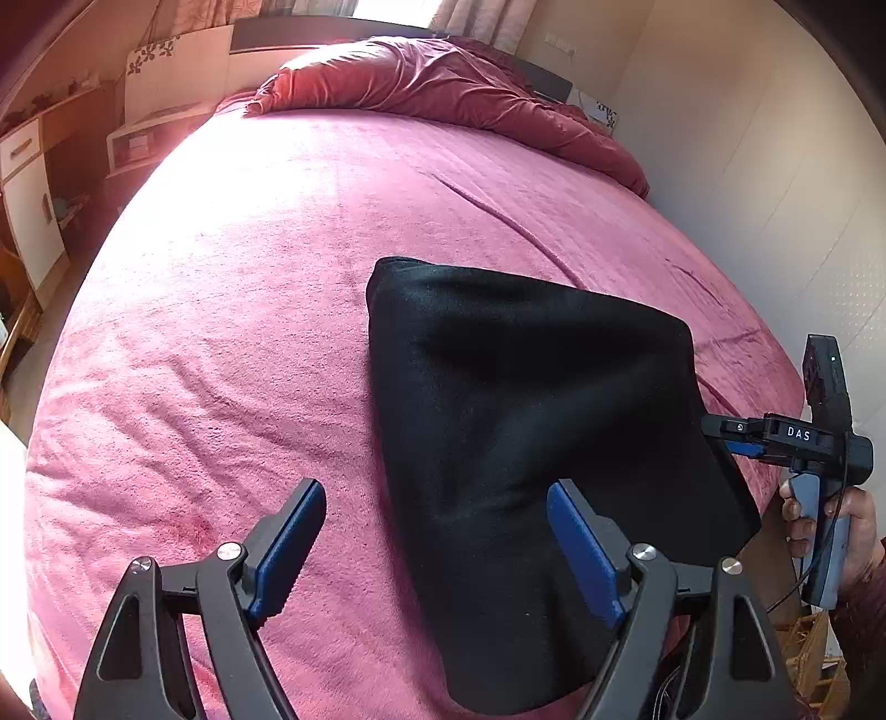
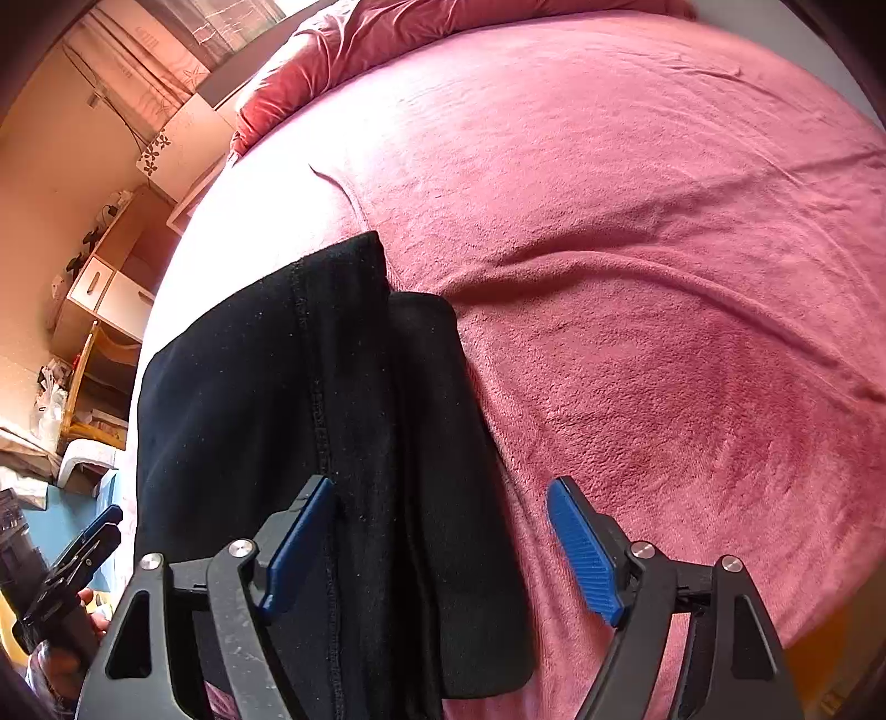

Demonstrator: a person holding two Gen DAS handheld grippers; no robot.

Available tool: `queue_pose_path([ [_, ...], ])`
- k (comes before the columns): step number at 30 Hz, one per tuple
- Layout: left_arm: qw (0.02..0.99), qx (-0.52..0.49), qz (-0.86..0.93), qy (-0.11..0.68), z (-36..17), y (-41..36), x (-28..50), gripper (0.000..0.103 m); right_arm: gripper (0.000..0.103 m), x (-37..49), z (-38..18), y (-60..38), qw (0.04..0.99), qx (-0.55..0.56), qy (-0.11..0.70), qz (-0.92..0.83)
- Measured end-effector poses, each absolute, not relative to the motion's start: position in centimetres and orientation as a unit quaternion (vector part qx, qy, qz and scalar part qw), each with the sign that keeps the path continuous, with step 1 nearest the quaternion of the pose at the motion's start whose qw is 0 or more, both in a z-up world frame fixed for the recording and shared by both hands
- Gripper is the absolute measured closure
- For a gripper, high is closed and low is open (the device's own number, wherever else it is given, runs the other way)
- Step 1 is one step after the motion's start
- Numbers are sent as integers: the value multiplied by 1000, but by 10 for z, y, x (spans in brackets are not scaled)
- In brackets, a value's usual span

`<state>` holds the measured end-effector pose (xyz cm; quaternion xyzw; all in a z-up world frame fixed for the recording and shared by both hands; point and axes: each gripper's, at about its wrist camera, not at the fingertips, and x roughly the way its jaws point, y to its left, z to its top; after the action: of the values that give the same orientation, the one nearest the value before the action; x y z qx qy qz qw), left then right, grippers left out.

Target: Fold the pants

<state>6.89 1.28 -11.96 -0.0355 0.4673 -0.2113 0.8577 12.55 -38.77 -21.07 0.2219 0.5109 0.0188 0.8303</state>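
While the left wrist camera is looking down over the bed, the left gripper is standing wide open, and nothing is being held between its blue pads. The black pants are lying folded on the pink blanket, to the right of the middle of this view. The right finger of this gripper is showing in front of the near edge of the cloth, and the left finger is showing over bare blanket, so the pants are lying ahead and to the right of the gripper. At the right edge, the right gripper is showing, with a hand around its handle, just beside the right side of the pants.

From the right wrist camera, the right gripper is also standing wide open and is gripping nothing. The pants are lying ahead and to the left here, as a long stack with several layers and a seam running away from the camera. The long axis is going from the near edge of the bed toward the red duvet. The left finger is showing in front of the cloth; whether it is touching the cloth I cannot tell. The other gripper is showing at the lower left corner.

I judge that both grippers are about equally near, one at each long side, so a next fold would be bringing the near end toward the far end.
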Motion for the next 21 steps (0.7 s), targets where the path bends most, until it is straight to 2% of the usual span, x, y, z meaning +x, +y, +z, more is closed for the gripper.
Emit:
queue_pose_path([
  [9,823,-125,-263,487,-134,27,80,16,17,115,-215,-410,822,251,511,25],
  [14,795,-178,-267,515,-150,37,94,1,15,107,-222,-423,814,282,507,35],
  [21,794,-176,-265,518,-150,35,96,1,16,97,-215,-419,822,283,494,30],
])
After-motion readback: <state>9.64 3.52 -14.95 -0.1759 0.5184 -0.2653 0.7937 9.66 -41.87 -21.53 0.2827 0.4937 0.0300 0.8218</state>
